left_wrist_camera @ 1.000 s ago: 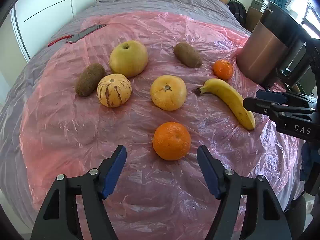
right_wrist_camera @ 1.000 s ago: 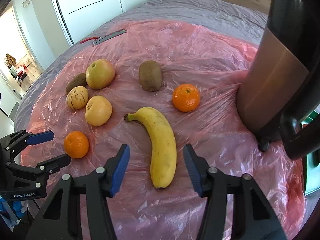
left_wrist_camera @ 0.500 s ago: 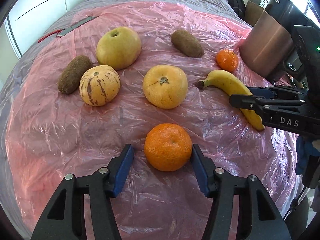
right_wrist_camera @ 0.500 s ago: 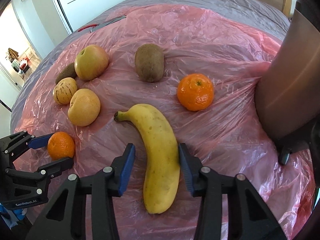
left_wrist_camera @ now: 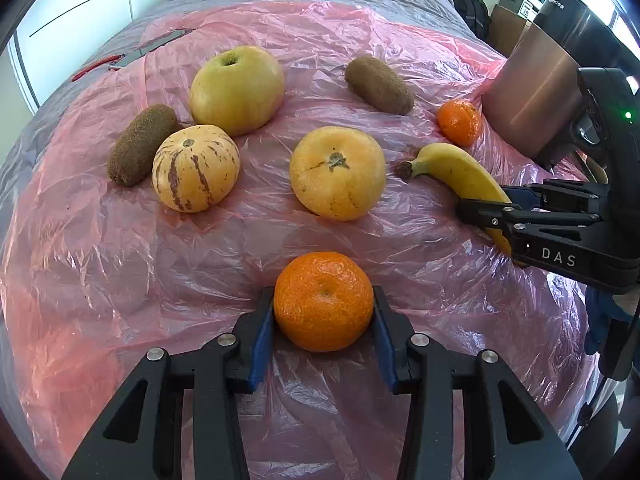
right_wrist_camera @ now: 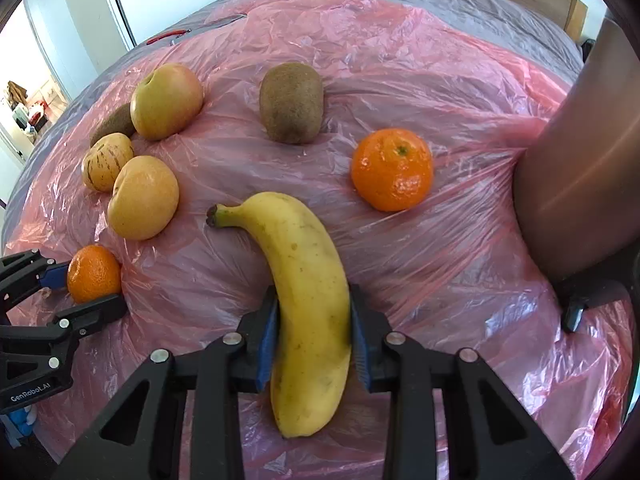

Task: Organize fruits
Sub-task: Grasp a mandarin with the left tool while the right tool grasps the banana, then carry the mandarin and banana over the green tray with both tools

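- The left claw (left_wrist_camera: 323, 322) is pinching the near mandarin (left_wrist_camera: 323, 301) across its widest part; its jaws have just been closing, and the blue pads (left_wrist_camera: 263, 336) now press on both flanks
- The right claw (right_wrist_camera: 313, 332) is pinching the banana (right_wrist_camera: 304, 292) at about mid-length, both pads against the skin; its jaws too have just been closing
- Both fruits lie on the pink plastic sheet (left_wrist_camera: 120, 280) spread over the bed, each at 6 o'clock in its own wrist view; no bowl or tray is in sight, so I cannot tell where they are meant to go
- From the left wrist, a plain yellow fruit (left_wrist_camera: 338, 173) sits at 12 o'clock of the held mandarin, with a striped one (left_wrist_camera: 195, 168), a kiwi (left_wrist_camera: 140, 143) and an apple (left_wrist_camera: 237, 89) towards 10 and 11 o'clock
- From the right wrist, a second mandarin (right_wrist_camera: 392, 169) lies at 1 o'clock of the banana and a second kiwi (right_wrist_camera: 291, 102) at 12 o'clock; a copper-coloured appliance (right_wrist_camera: 576, 184) stands at 3 o'clock
- To do this step well, I would squeeze no harder, since both skins bruise, and lift straight up so the crinkled sheet is not dragged and the round fruits are not set rolling
- Keep the banana's stem end clear of the yellow fruit beside it, and keep the two claws apart as they rise
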Demonstrator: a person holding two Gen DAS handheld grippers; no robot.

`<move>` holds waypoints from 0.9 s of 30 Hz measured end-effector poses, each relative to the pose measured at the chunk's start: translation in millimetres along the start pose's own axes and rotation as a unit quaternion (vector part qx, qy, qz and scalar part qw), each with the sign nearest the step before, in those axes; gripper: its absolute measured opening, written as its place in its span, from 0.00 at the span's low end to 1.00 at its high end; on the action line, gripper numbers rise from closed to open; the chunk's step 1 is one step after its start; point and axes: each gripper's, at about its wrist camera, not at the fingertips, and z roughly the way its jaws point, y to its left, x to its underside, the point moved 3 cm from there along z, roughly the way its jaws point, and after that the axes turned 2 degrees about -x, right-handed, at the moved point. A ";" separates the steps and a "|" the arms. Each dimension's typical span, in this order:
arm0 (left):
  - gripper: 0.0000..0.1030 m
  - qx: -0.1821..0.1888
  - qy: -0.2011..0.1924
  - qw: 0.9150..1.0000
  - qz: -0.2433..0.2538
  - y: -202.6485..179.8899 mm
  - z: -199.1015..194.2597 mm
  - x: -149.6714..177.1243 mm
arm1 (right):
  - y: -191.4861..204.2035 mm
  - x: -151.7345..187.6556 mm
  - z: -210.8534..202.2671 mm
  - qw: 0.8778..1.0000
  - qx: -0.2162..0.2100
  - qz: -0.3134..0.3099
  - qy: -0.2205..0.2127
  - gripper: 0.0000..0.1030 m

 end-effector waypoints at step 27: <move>0.37 0.006 -0.071 0.997 -0.017 -1.2 -83.3 -1.4 | 14.2 15.0 -106.6 0.997 -0.004 0.020 -0.077 0.00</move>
